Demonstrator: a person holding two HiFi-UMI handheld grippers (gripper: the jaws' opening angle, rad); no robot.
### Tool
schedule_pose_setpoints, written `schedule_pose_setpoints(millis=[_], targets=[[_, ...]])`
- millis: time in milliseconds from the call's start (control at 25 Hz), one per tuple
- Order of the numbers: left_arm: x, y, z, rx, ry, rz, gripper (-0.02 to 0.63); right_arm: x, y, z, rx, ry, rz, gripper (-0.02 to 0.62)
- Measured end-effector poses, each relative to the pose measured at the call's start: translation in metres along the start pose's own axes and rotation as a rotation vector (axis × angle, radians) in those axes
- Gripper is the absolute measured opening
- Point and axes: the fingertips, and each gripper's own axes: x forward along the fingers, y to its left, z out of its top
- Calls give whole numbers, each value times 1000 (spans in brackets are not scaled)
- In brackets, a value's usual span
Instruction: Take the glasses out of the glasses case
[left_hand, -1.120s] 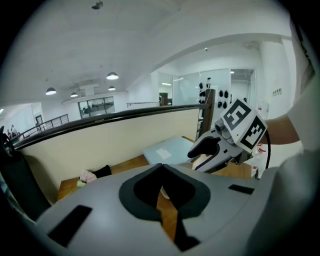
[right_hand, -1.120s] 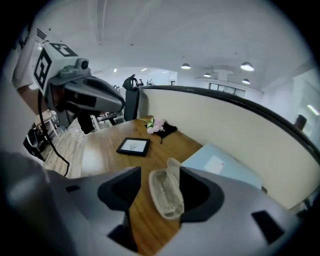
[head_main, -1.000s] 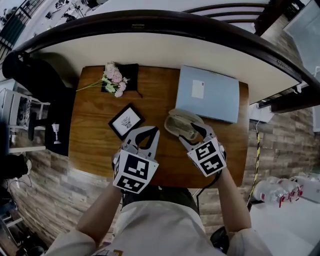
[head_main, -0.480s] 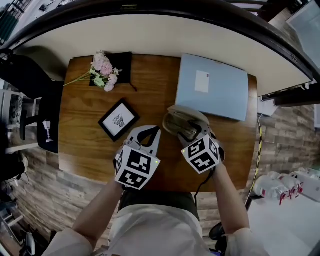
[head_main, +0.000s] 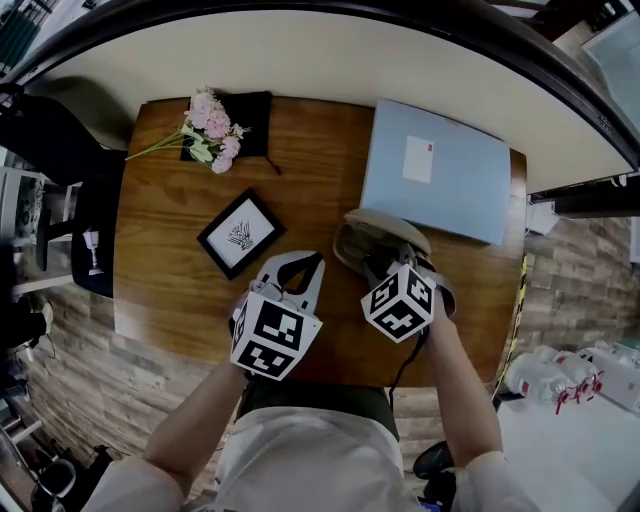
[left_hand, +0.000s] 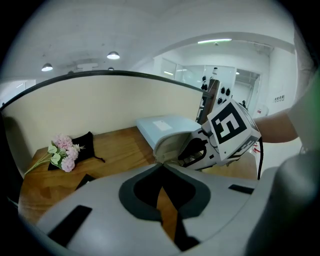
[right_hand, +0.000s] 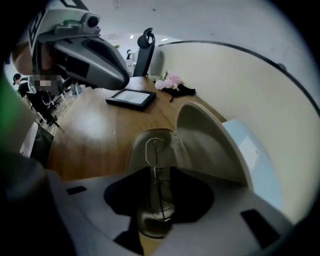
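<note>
Glasses are lying folded in the tray of the open glasses case, which is sitting right of centre on the wooden counter. Their long axis is running near to far, straight along the right tool. Its jaws are straddling the wire frame and closing on it, seemingly not pinching yet. The left tool is hovering just left of the case, clenched on nothing, so the right hand is nearer.
</note>
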Motion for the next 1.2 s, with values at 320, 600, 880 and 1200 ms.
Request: schedule_pose_setpoints(millis=[320, 600, 880, 1200], targets=[[-13, -2, 7, -47, -40, -17, 2, 3, 2, 4, 119, 69, 141, 68], [-41, -1, 23, -46, -58, -7, 2, -32, -7, 20, 193, 23, 70, 23], [-80, 7, 53, -52, -109, 31, 2, -110, -13, 66, 289, -162, 3, 25], [-142, 9, 111, -10, -230, 92, 2, -237, -24, 123, 342, -436, -123, 25]])
